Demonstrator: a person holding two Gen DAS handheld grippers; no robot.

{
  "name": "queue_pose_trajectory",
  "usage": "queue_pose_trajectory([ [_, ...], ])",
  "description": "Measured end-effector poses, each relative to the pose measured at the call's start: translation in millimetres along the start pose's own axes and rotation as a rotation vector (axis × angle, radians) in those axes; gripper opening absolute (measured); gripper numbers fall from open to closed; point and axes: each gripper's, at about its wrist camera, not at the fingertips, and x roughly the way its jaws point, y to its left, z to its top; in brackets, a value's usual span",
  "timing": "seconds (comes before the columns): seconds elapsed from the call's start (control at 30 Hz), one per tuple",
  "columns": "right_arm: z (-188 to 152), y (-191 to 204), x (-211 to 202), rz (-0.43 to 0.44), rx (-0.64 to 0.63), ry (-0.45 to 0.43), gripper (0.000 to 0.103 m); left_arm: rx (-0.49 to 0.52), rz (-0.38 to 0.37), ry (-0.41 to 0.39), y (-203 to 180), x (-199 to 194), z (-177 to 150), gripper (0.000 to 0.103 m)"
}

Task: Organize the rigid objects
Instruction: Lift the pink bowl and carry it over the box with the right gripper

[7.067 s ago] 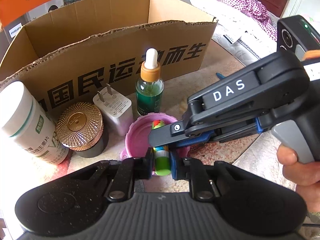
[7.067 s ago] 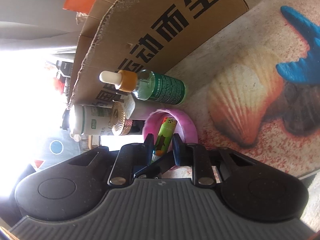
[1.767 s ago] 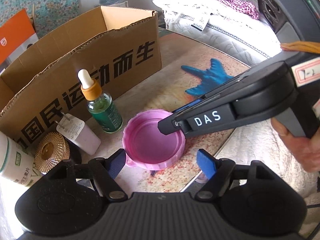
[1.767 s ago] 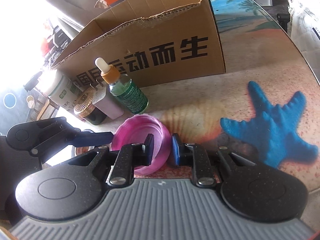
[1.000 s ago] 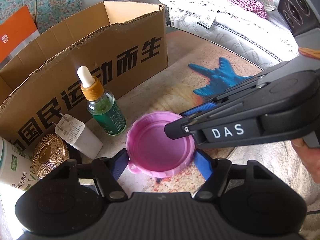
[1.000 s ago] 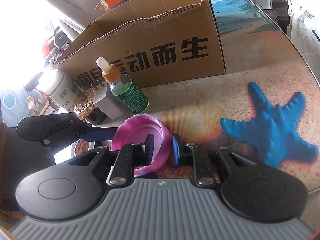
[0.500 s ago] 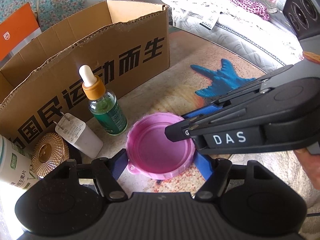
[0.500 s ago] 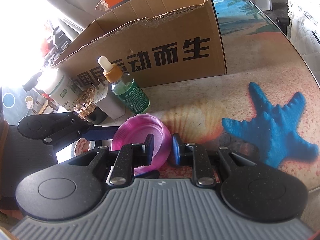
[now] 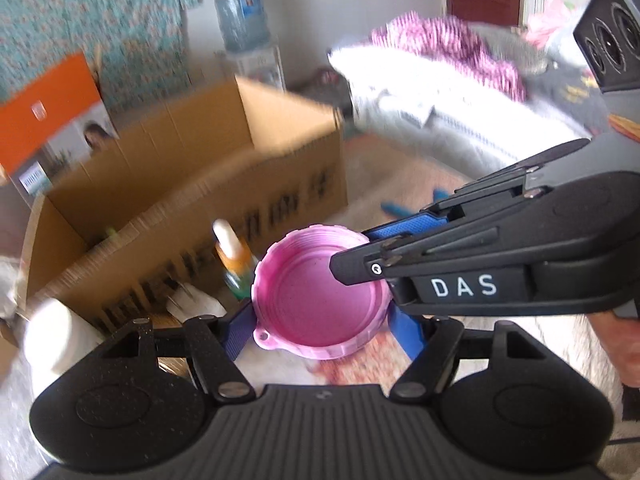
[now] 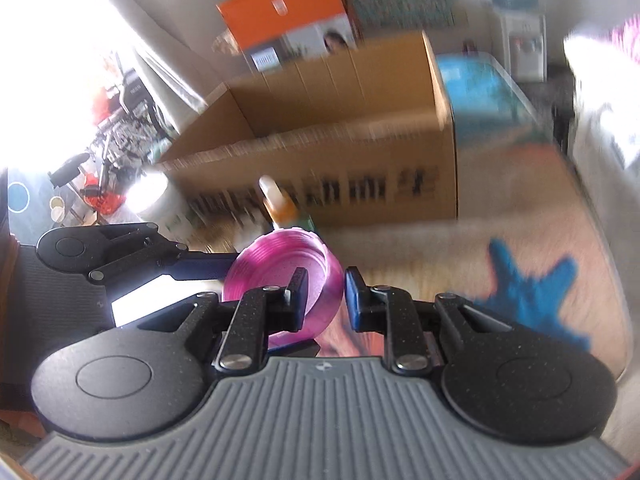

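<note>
A pink round lid (image 9: pixel 320 296) with a small loop tab is held off the table, open side up. My left gripper (image 9: pixel 320 330) is shut across its width, blue pads on both sides. My right gripper (image 10: pixel 324 294) is shut on the lid's right rim (image 10: pixel 330 276), one finger inside and one outside; it enters the left wrist view (image 9: pixel 376 254) from the right. Behind stands the open cardboard box (image 9: pixel 192 184), also in the right wrist view (image 10: pixel 340 136). The background is motion-blurred.
A green dropper bottle (image 9: pixel 236 256), a white charger (image 9: pixel 196 304) and a white bottle (image 9: pixel 56 336) stand in front of the box. A blue starfish print (image 10: pixel 532 288) marks the table at right. An orange box (image 9: pixel 44 116) sits behind, bedding (image 9: pixel 440 92) at right.
Both grippers have lifted the pink lid off the table together and raised it toward the box; the view now looks over the box rim. The left jaws closed onto the lid.
</note>
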Motion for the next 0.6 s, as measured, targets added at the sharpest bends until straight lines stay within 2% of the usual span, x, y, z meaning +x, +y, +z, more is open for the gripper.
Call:
queue_pose_trajectory([
  [0.2, 51.2, 28.3, -24.4, 0.029, -0.123, -0.112, 0.019, 0.004, 0.088, -0.131, 28.5, -42.0, 32.4, 0.073],
  [0.33, 97.5, 46.8, -17.1, 0.059, -0.208, -0.138, 0.019, -0.031, 0.121, -0.156, 61.1, -51.6, 56.4, 0.073],
  [0.47, 147.1, 57.3, 14.8, 0.102, -0.242, -0.090, 0.019, -0.078, 0.131, -0.105, 102.9, -37.4, 78.6, 0.073],
  [0.6, 187.7, 56.8, 68.8, 0.165, -0.195, 0.044, 0.019, -0.112, 0.124, 0.011, 143.9, -8.5, 88.4, 0.073],
])
